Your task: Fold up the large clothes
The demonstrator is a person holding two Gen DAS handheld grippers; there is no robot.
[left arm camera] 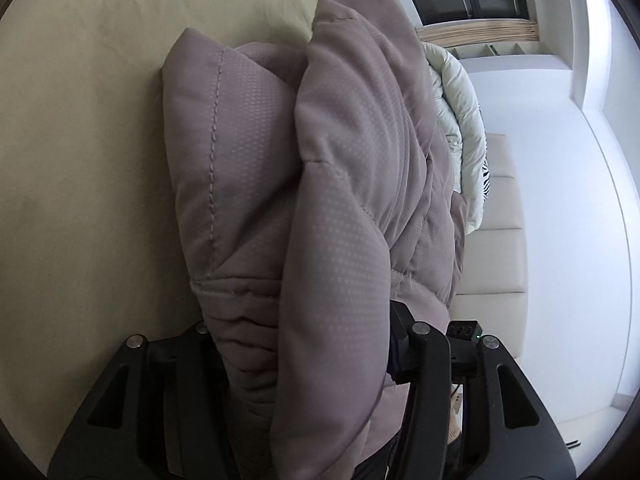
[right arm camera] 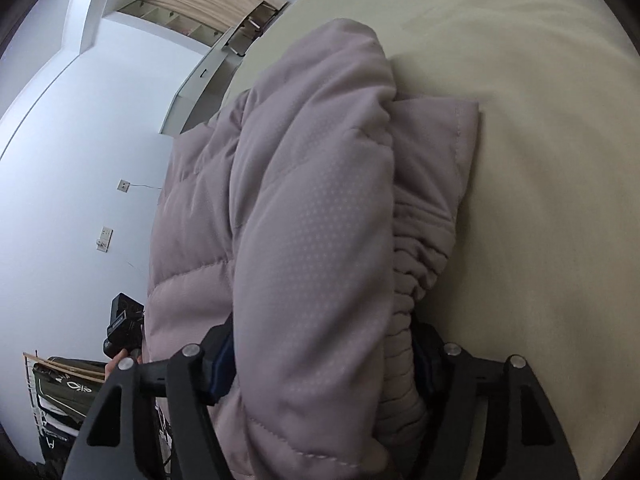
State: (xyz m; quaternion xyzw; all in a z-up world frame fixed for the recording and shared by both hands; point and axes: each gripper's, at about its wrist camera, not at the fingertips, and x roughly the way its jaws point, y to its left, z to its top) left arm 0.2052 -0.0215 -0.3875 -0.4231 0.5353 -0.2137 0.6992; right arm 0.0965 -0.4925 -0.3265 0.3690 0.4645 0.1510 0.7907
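Left tongs (left arm camera: 304, 344) & right tongs (right arm camera: 320, 356) each clamp, about half open, a thick bunched fold of the puffy mauve quilted jacket (left arm camera: 320, 184) draped over the beige bed sheet (left arm camera: 88, 128): prob. light, soft, springy, slick, so grip seams/elastic hem.

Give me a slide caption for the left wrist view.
Left hand-held gripper clamps a bunched mauve puffer jacket over the beige bed.
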